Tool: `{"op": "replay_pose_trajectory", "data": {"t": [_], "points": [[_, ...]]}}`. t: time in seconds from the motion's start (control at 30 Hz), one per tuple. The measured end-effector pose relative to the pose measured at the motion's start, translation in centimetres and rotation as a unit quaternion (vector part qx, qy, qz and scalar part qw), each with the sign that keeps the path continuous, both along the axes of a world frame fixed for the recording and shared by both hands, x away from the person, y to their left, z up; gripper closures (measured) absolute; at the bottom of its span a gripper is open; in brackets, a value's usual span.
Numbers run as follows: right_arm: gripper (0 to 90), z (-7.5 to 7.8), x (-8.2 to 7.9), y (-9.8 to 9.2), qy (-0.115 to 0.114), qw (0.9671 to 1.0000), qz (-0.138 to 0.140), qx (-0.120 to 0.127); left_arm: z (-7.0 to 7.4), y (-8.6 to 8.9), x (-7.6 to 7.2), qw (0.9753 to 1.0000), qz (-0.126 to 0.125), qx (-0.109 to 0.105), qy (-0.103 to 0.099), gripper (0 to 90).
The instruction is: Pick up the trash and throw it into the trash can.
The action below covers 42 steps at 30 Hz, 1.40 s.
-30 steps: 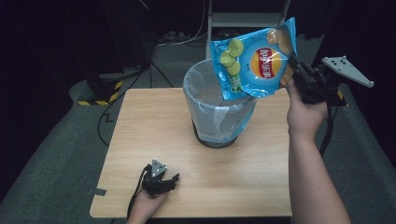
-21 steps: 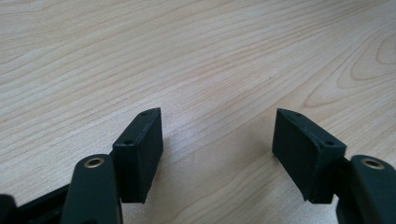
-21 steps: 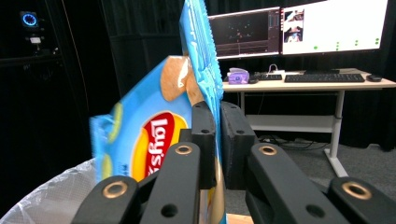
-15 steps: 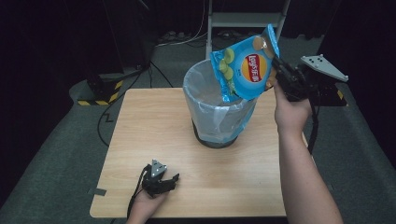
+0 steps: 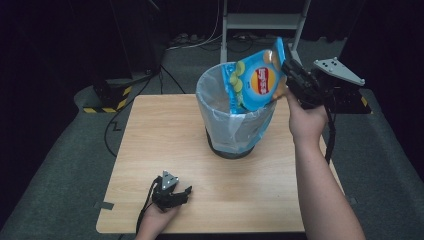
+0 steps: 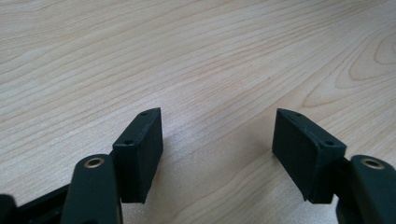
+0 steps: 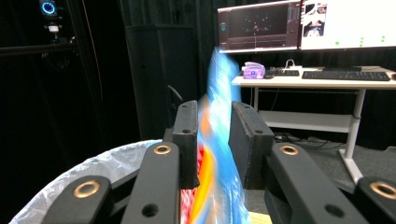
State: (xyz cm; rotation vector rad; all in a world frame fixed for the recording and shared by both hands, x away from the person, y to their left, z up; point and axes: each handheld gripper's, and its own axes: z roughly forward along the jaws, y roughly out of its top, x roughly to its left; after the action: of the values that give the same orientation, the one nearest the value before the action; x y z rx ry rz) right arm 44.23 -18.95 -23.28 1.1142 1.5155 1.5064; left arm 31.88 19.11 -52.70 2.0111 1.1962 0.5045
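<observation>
A blue chip bag (image 5: 254,81) hangs tilted over the mouth of a bin lined with a clear plastic bag (image 5: 235,120) at the table's far middle. My right gripper (image 5: 287,75) is shut on the bag's right edge; in the right gripper view the blurred blue bag (image 7: 215,140) sits pinched between the two black jaws, above the liner's rim (image 7: 88,172). My left gripper (image 5: 181,192) rests near the table's front edge. Its jaws stand wide apart in the left gripper view (image 6: 217,135), with bare wood between them.
The wooden table (image 5: 165,140) has free surface left of and in front of the bin. Cables and a yellow-black striped base (image 5: 107,97) lie on the floor at the back left. A desk with monitors (image 7: 303,28) stands beyond the right gripper.
My right gripper has carried the chip bag left and down, from beside the bin's right rim to over its opening. The left gripper has stayed put.
</observation>
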Motion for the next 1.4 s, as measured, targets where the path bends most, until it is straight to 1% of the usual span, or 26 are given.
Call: {"op": "replay_pose_trajectory", "data": {"t": [0.1,0.2,0.33,0.37,0.43,0.53,0.6,0.63,0.67,0.73,0.77,0.8,0.87,0.9,0.93,1.07,1.2,1.37,1.4], "points": [[70.5,-0.1,0.0,0.1,0.002,1.0000,0.003,-0.002,0.0,0.0,0.0,1.0000,0.000,0.000,0.000,33.6],[68.5,-0.2,0.1,0.2,0.004,1.0000,-0.002,-0.003,0.0,0.0,0.0,1.0000,0.001,0.000,0.000,33.7],[60.7,-0.8,0.0,-0.3,0.008,0.9999,-0.012,-0.006,0.0,0.0,0.0,1.0000,0.000,-0.001,0.000,33.7],[60.7,-0.8,0.0,-0.3,0.008,0.9999,-0.012,-0.006,0.0,0.0,0.0,1.0000,0.000,-0.001,0.000,33.7],[56.2,-2.0,-0.1,-0.9,0.021,0.9996,-0.016,-0.002,0.0,0.0,0.0,1.0000,-0.001,-0.001,0.000,33.6],[54.7,-3.6,0.0,-1.4,0.036,0.9991,-0.024,0.000,0.0,0.0,0.0,1.0000,-0.002,0.001,0.000,33.7],[54.7,-4.6,0.2,-1.7,0.046,0.9986,-0.027,0.006,0.0,0.0,0.0,1.0000,-0.002,0.002,0.000,33.7],[54.7,-4.6,0.2,-1.7,0.046,0.9986,-0.027,0.006,0.0,0.0,0.0,1.0000,-0.002,0.002,0.000,33.7],[55.7,-5.5,0.3,-1.9,0.055,0.9980,-0.030,0.013,0.0,0.0,0.0,1.0000,-0.002,0.002,0.000,33.7],[58.2,-6.1,0.5,-1.9,0.063,0.9976,-0.023,0.016,0.0,0.0,0.0,1.0000,-0.002,0.002,0.000,33.7],[58.2,-6.1,0.5,-1.9,0.063,0.9976,-0.023,0.016,0.0,0.0,0.0,1.0000,-0.002,0.002,0.000,33.7],[69.4,-6.5,0.6,-1.6,0.066,0.9976,-0.017,0.014,0.0,0.0,0.0,1.0000,-0.002,0.001,0.000,33.7],[82.6,-6.5,0.4,-1.2,0.065,0.9978,-0.016,0.000,0.0,0.0,0.0,1.0000,-0.002,0.001,0.000,33.8],[82.6,-6.5,0.4,-1.2,0.065,0.9978,-0.016,0.000,0.0,0.0,0.0,1.0000,-0.002,0.001,0.000,33.7],[87.0,-6.2,0.1,-0.7,0.058,0.9981,-0.018,-0.010,0.0,0.0,0.0,1.0000,-0.001,0.001,-0.001,33.7],[87.1,-4.7,-0.7,-0.4,0.037,0.9991,-0.013,-0.014,0.0,0.0,0.0,1.0000,-0.002,0.001,0.000,33.7],[87.0,-3.5,-1.1,-0.1,0.032,0.9993,-0.001,-0.021,0.0,0.0,0.0,1.0000,-0.002,0.002,0.000,33.7],[86.4,-2.9,-1.5,0.0,0.028,0.9994,0.004,-0.019,0.0,-0.1,0.0,1.0000,-0.002,0.003,-0.001,33.7],[84.6,-2.7,-1.6,0.1,0.029,0.9994,0.008,-0.017,0.0,-0.1,0.0,1.0000,-0.002,0.002,0.000,33.7]]}}
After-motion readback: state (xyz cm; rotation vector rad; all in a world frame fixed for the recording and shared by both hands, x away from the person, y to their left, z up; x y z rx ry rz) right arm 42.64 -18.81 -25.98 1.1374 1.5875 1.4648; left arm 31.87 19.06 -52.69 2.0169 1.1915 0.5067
